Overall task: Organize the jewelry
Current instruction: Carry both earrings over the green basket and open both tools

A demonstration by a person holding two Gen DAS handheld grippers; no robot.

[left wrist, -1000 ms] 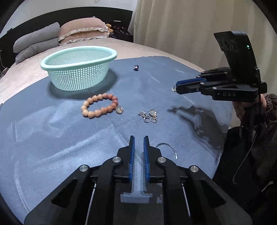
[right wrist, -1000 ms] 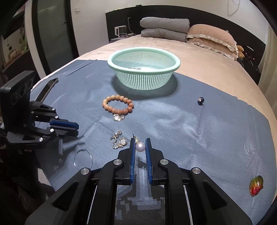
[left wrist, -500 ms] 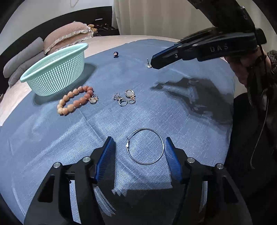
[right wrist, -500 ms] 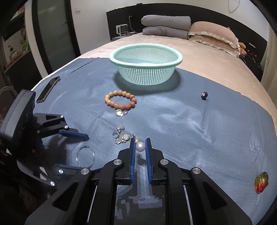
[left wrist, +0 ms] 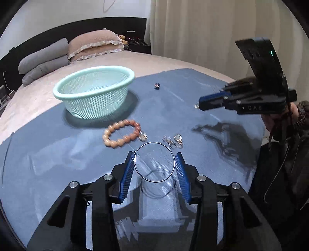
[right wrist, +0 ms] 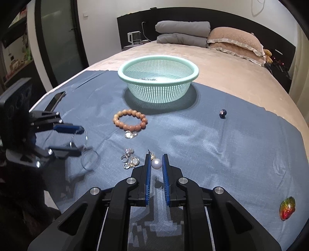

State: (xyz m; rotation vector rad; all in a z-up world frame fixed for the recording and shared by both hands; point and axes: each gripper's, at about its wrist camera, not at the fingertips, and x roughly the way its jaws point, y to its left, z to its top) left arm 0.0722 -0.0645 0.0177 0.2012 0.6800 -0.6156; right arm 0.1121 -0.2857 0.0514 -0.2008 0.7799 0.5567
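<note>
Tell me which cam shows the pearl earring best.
Right wrist: the pearl earring sits close up between the right gripper fingers. Left wrist shows only a small glint at that gripper's tip.

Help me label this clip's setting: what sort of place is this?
Most likely a bedroom. The work surface is a bed with stacked pillows against a dark headboard, and curtains hang beside it. A blue cloth covers the bed.
</note>
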